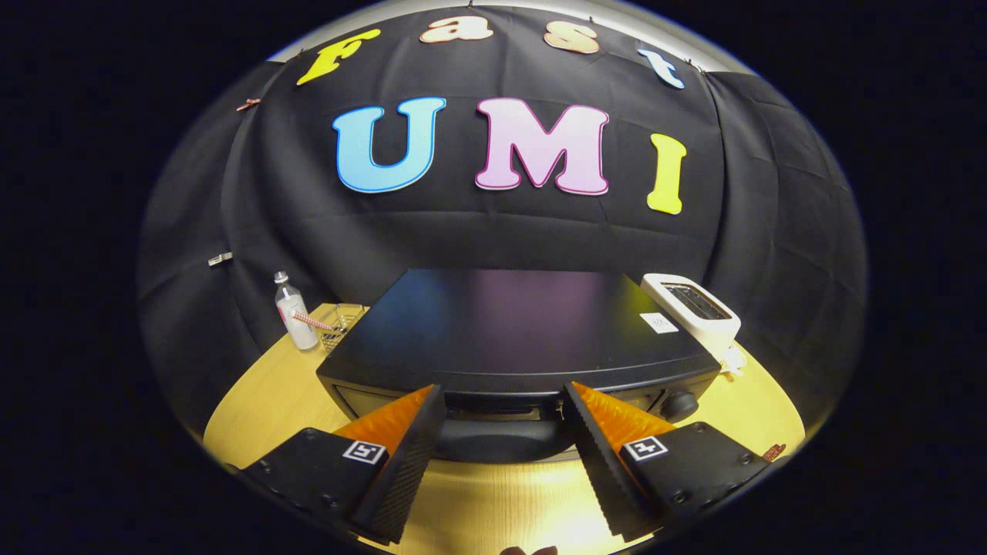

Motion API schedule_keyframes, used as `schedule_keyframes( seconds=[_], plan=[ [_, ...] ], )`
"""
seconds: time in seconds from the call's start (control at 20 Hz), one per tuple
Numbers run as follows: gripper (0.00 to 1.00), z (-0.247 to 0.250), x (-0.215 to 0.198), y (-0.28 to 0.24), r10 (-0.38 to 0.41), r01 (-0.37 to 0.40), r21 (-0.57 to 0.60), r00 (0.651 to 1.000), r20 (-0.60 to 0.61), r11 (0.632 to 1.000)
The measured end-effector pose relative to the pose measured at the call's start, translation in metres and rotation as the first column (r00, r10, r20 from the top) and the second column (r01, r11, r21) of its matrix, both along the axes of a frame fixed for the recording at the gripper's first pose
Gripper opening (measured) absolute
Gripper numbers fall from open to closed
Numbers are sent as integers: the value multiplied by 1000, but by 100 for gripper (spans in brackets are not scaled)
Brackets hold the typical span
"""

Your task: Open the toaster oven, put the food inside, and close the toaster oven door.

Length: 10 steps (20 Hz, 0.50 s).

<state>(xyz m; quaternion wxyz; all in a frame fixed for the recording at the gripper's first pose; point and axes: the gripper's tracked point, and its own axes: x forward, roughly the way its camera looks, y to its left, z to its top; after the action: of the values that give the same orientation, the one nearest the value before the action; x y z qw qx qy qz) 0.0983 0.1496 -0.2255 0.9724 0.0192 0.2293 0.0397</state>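
black toaster oven (glossy top), white toaster, yellow-wood table

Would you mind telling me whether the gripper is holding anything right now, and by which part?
Nothing is held. The gripper is open, its fingers either side of the toaster oven's door handle without pressing on it.

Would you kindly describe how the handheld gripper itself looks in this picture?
The gripper has two wedge-shaped fingers with ridged, serrated inner faces. Each finger sits on a flat, screw-fastened block bearing a small square black-and-white marker. No cables or sleeves are visible.
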Motion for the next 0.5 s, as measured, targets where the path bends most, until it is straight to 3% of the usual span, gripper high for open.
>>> schedule_keyframes(
  seconds=[0.5],
  plan=[
    [96,-8,-38,-4,5,-5,20,1000,-17,1000]
  ],
)
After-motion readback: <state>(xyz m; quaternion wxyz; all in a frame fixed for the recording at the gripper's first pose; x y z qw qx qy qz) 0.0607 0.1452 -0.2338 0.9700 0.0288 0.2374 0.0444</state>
